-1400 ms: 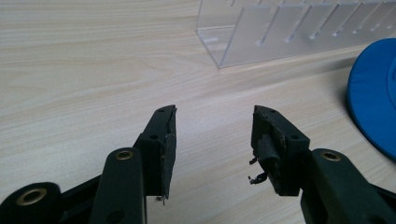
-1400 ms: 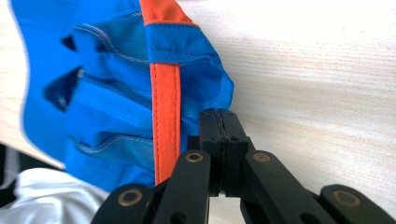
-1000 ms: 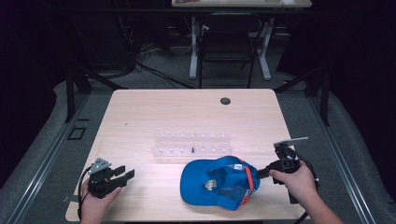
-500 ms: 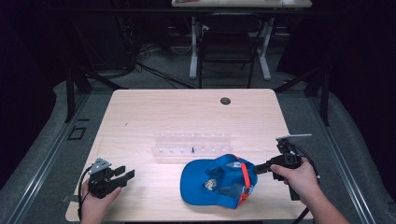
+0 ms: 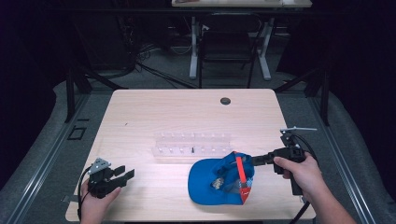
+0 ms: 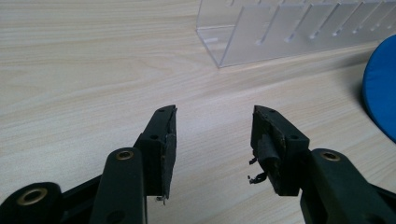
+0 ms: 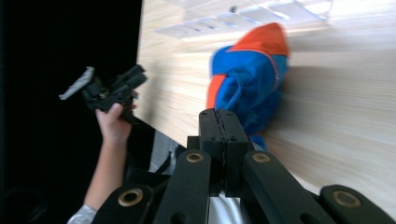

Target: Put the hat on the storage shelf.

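Observation:
A blue cap (image 5: 210, 184) with red-orange trim lies open side up near the table's front edge, right of centre. Its rear edge stands raised toward my right gripper (image 5: 254, 160). In the right gripper view the jaws of that gripper (image 7: 219, 112) are pressed together, and the cap (image 7: 247, 79) runs down beside their tips, pinched at its edge. My left gripper (image 5: 125, 173) rests at the front left corner. It stands open over bare wood (image 6: 215, 126) with nothing between its jaws. The cap's blue brim (image 6: 380, 98) shows at the right of the left gripper view.
A clear acrylic rack (image 5: 191, 144) with several slots stands across the table's middle, just behind the cap; it is also in the left gripper view (image 6: 289, 32). A black round grommet (image 5: 225, 101) sits near the far edge. A chair and table legs stand beyond.
My right gripper has drawn slightly right and back, and the cap's rear edge has risen with it. The left gripper has stayed put.

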